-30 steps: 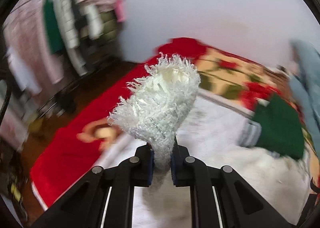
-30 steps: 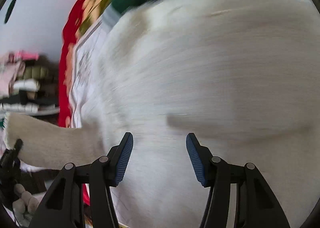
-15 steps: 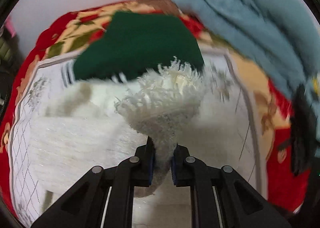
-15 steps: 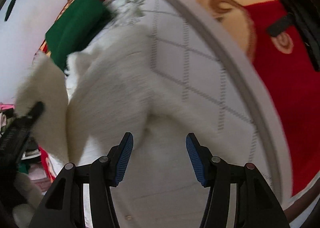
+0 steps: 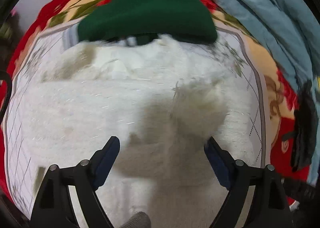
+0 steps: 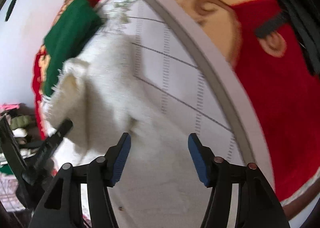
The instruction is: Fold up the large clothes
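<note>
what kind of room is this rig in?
Probably a bedroom in a home. The white fuzzy garment lies on a quilted white sheet over a red floral blanket, like a bed. A folded green garment lies beside it, and clothes are piled at the left edge.

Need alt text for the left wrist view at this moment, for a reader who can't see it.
The left gripper, its jaws opening with nothing pinched, points down at a fluffy white garment spread on a white grid-patterned sheet. A folded dark green garment lies beyond it, on a red floral blanket, with a light blue blanket at right.
</note>
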Tool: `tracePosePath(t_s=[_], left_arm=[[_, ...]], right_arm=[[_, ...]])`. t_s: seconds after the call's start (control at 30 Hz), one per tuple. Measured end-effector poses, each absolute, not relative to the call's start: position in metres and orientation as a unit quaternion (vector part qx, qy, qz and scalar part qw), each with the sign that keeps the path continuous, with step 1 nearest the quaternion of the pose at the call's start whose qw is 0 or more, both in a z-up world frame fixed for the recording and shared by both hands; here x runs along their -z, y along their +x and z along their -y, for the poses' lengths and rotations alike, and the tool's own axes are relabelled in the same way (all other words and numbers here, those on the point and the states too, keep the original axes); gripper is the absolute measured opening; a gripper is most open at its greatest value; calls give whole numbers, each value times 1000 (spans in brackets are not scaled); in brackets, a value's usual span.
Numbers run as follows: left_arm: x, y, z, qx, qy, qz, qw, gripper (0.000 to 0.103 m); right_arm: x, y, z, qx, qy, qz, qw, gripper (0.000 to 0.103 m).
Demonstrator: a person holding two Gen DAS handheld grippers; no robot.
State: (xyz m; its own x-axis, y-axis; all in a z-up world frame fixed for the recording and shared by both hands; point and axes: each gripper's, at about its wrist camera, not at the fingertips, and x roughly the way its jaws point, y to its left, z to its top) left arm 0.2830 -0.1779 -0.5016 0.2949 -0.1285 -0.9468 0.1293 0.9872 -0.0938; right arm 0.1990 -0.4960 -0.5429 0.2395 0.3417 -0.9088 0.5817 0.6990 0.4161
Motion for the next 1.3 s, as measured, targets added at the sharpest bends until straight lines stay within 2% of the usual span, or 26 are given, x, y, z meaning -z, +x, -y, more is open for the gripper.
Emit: tracePosePath(t_s=[0.07,0.17,0.23,0.27,0.33,0.37,0.4,0.43,0.6,0.67,0.77,0.83,0.9,1.0,1.07,1.1,1.17,1.3], left_arm=[[489,281,147,52,-15,-582,811,86],[479,277,105,2,-21,-575,818,86],[476,276,72,-40,-20,-573,818,86],[478,276,57,-63,-15,-572,818,86],[487,279,31,-114,7,-577,809,86],[494,283,15,-143,13,-581,802,86],[497,284,5,-157,10,-581,799,86],[499,285,-7,-171,5,-581,796,86],[495,301,-31,-194,-4,-559,806,86],[500,310,-31,-197,2,-552,810,86],[533,332,-34,-209,28,-574,791,86],[562,346,-38,-212,36,-601,770,90],[585,353,-43,-213,45,-609,763,102],[589,357,-48,-210,44,-602,769,103],[581,356,-48,-208,47,-604,768,103],[574,354,-47,-206,46,-602,770,103],[557,344,-42,-201,47,-593,778,103],[532,311,-12,-190,56,-587,785,103]], right_arm=[[538,216,489,55,397,-598,694,63],[538,252,468,-3,417,-581,699,71],[546,278,450,-36,424,-573,700,73],[556,294,439,-44,409,-584,700,77],[578,317,419,-42,367,-620,692,77],[588,324,410,-52,357,-636,682,68],[593,330,402,-53,343,-651,675,34],[594,333,396,-50,326,-659,676,22],[540,329,406,-30,295,-611,735,16],[532,328,419,-7,288,-604,743,16],[558,335,423,6,277,-632,724,16],[582,340,422,16,270,-649,711,17],[598,341,419,14,264,-656,707,19],[612,343,423,3,279,-659,698,23],[603,343,430,-9,305,-663,684,33],[594,338,439,-10,322,-660,679,44],[572,322,457,1,330,-643,691,60],[548,272,486,38,283,-645,709,62]])
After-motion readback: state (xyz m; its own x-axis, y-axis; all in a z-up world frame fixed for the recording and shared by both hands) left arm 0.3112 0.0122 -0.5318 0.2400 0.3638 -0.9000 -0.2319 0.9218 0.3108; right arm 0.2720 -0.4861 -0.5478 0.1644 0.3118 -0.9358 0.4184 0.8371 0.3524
